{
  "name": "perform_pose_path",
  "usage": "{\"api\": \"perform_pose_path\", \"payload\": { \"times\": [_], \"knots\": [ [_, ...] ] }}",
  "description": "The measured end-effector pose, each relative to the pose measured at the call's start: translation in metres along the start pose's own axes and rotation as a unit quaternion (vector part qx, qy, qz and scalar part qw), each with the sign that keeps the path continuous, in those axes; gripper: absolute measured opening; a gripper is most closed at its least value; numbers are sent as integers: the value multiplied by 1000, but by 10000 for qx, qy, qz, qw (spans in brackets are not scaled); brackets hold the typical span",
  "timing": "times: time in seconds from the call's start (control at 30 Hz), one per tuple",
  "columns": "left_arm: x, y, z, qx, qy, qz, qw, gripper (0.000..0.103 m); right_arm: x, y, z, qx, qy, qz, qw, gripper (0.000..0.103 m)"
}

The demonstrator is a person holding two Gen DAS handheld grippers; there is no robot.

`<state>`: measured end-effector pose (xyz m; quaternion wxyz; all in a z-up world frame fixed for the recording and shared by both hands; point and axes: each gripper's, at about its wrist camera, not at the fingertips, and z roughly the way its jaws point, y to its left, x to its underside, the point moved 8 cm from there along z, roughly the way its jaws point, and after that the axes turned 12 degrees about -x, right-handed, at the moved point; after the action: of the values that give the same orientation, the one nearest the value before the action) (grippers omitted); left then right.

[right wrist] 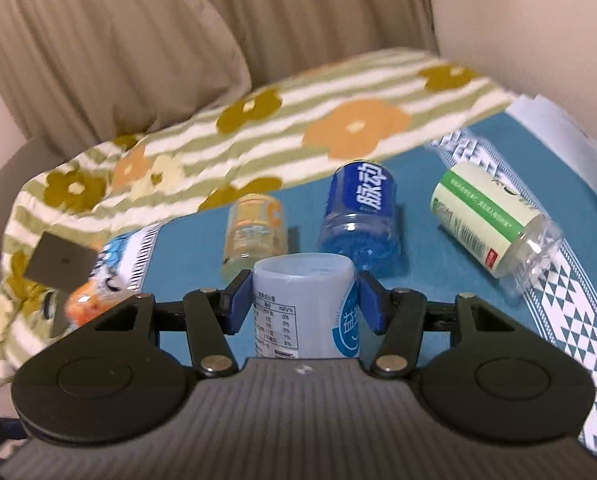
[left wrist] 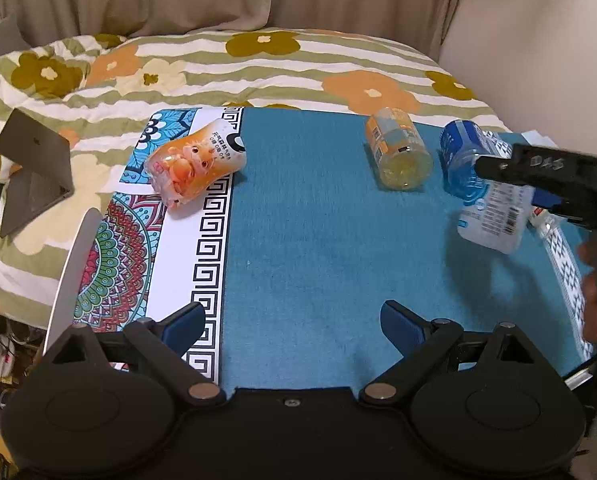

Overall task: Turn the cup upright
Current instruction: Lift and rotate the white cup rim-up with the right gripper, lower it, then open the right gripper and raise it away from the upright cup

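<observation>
My right gripper point(right wrist: 304, 300) is shut on a white-labelled clear cup point(right wrist: 304, 308), held above the blue mat; in the left wrist view this cup point(left wrist: 494, 212) hangs tilted in the right gripper point(left wrist: 538, 176) at the right. A blue cup point(right wrist: 360, 216) point(left wrist: 460, 152), a yellow cup point(right wrist: 256, 228) point(left wrist: 400, 148) and a green-labelled cup point(right wrist: 490, 220) lie on their sides on the mat. An orange cartoon cup point(left wrist: 196, 160) lies on its side at the left. My left gripper point(left wrist: 292, 326) is open and empty above the mat's front.
The blue mat point(left wrist: 318, 240) covers a table against a bed with a flowered striped quilt point(left wrist: 258, 68). A grey laptop point(left wrist: 34, 168) stands open on the quilt at the left. Curtains point(right wrist: 138, 40) hang behind.
</observation>
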<state>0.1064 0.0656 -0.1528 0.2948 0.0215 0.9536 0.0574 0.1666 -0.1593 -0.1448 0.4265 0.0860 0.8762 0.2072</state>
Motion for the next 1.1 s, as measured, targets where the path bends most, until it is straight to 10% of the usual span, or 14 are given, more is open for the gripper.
{"api": "perform_pose_path", "payload": {
  "times": [0.37,1.1],
  "knots": [
    [12,-5,8,-108,-90,109,9998,97,28,3,18,213,-575,-837,9946,73],
    [17,-20,3,-15,-44,267,9996,97,57,17,-6,193,-337,-1318,9905,75]
  ]
}}
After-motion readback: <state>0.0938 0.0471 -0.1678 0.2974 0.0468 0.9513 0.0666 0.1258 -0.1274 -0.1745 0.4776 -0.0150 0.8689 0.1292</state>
